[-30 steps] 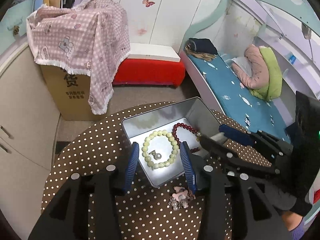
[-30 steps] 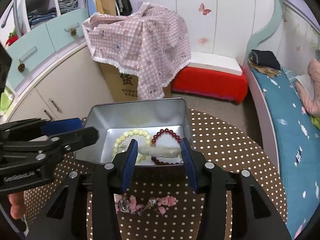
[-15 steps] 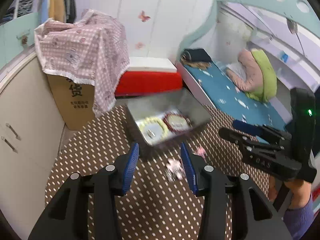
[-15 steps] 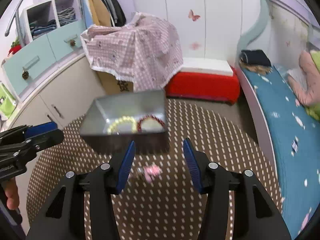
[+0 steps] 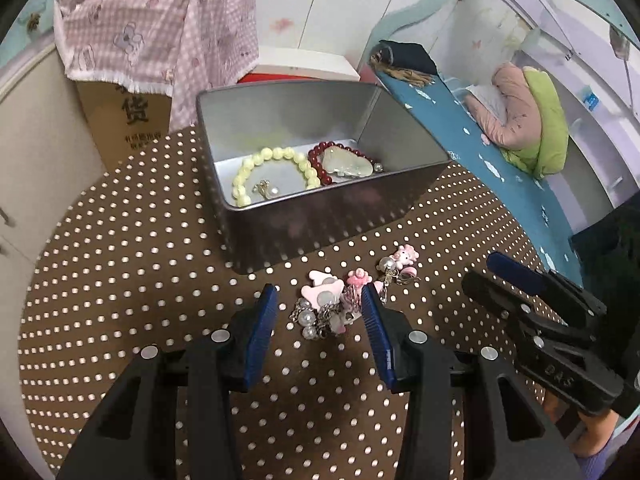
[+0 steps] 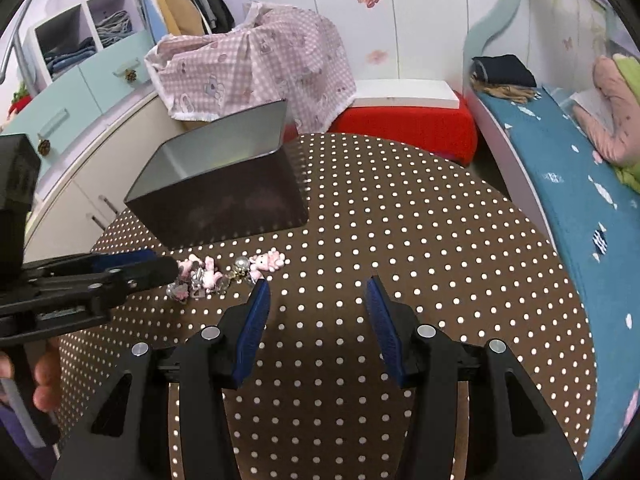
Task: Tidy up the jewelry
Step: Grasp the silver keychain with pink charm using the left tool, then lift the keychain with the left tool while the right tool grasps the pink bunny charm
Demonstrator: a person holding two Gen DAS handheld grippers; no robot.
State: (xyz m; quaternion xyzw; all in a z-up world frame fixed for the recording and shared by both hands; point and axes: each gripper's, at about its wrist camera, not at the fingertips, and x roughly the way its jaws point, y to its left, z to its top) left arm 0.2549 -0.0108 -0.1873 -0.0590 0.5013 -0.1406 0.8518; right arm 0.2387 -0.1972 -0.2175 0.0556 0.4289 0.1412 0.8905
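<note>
An open metal tin (image 5: 320,220) stands on the round brown polka-dot table (image 5: 140,260). Inside lie a yellow bead bracelet (image 5: 276,155), a red bead bracelet (image 5: 323,178), a pale jade pendant (image 5: 346,164) and a small pearl earring (image 5: 264,189). In front of the tin lies a heap of pink charms and pearls on a chain (image 5: 326,304). My left gripper (image 5: 320,312) is open and low over that heap, a finger on each side. My right gripper (image 6: 318,300) is open over bare table, right of the heap (image 6: 224,274); nothing is between its fingers.
A cardboard box under a pink checked cloth (image 6: 248,64) and a red ottoman (image 6: 404,124) stand beyond the table. A bed (image 6: 560,168) runs along the right, and cabinets (image 6: 80,92) along the left. The table's rim curves close at the right.
Both grippers pulled back from the tin. The left sank over the charm heap. The right swung off to the right, and the pendant that was between its fingers now lies in the tin.
</note>
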